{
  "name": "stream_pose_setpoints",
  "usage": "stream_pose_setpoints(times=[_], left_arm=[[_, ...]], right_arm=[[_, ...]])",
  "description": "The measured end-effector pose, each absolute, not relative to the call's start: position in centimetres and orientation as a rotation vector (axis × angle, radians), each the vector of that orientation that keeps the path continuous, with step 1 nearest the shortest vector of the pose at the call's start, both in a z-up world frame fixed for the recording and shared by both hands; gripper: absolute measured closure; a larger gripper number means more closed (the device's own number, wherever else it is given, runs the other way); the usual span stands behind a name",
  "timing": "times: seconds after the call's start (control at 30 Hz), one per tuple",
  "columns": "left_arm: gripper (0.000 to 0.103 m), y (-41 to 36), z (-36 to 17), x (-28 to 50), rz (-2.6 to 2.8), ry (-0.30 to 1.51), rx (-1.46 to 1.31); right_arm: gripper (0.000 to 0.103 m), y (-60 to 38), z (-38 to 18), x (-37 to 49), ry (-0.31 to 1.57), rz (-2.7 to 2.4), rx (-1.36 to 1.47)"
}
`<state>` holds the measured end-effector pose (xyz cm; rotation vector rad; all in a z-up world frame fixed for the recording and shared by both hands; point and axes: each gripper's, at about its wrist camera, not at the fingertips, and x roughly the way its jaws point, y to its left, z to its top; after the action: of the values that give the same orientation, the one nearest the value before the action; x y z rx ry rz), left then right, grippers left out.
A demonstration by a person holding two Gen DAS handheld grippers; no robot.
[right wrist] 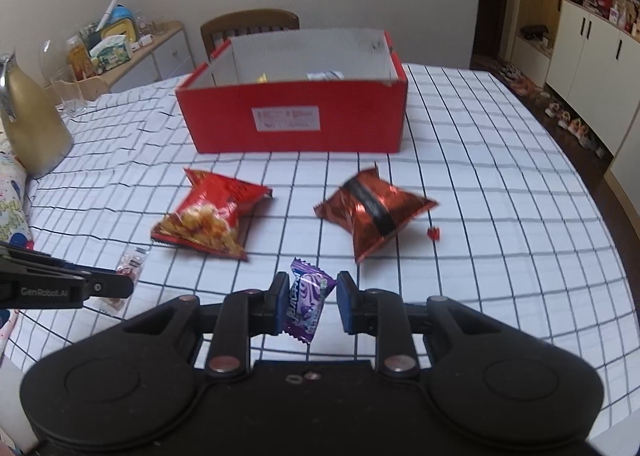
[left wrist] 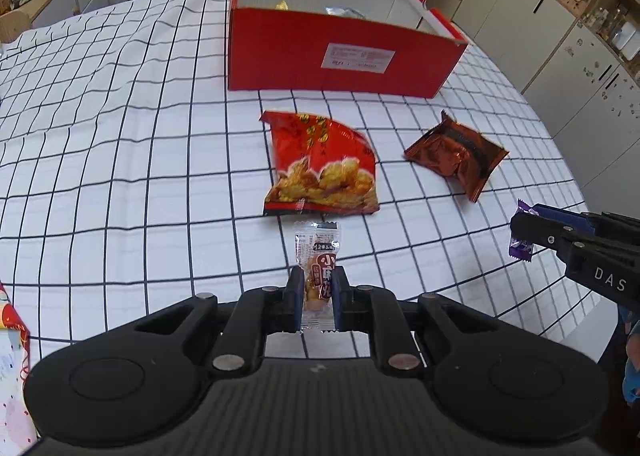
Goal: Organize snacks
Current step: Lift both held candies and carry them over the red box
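Note:
My left gripper [left wrist: 316, 290] is shut on a small clear snack packet [left wrist: 319, 268] with red print. My right gripper [right wrist: 310, 302] has the purple candy wrapper [right wrist: 306, 298] between its fingers; the wrapper touches the left finger and a gap shows at the right finger. A red chips bag [left wrist: 322, 166] and a brown foil packet [left wrist: 458, 154] lie on the checked tablecloth in front of the open red box [left wrist: 340, 52], which holds some snacks. The right gripper also shows in the left wrist view [left wrist: 520, 232], with the purple wrapper [left wrist: 520, 246].
A wooden chair [right wrist: 250, 26] stands behind the box. A beige jug [right wrist: 30, 124] stands at the table's left. A sideboard [right wrist: 132, 56] with clutter is behind. A tiny red scrap [right wrist: 433, 233] lies by the foil packet. Cabinets [right wrist: 592, 56] line the right.

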<state>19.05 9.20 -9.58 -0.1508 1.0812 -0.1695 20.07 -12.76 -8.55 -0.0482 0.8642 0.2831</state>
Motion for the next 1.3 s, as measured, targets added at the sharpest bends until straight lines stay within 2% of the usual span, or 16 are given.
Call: stream_pose_setpoints(times=[0.8,1.3], left_arm=[[0.09,7.7,-1.6,26.2,-0.205,0.884,-0.122],[0.09,7.2,-0.2,32.4,-0.175,0.839,-0.088]], right_arm=[[0.079,-12.8,-0.3,26.4,0.698,0.339,-0.139],[0.079,-11.9,1.9,32.6,0.637,0.357,-0.173]])
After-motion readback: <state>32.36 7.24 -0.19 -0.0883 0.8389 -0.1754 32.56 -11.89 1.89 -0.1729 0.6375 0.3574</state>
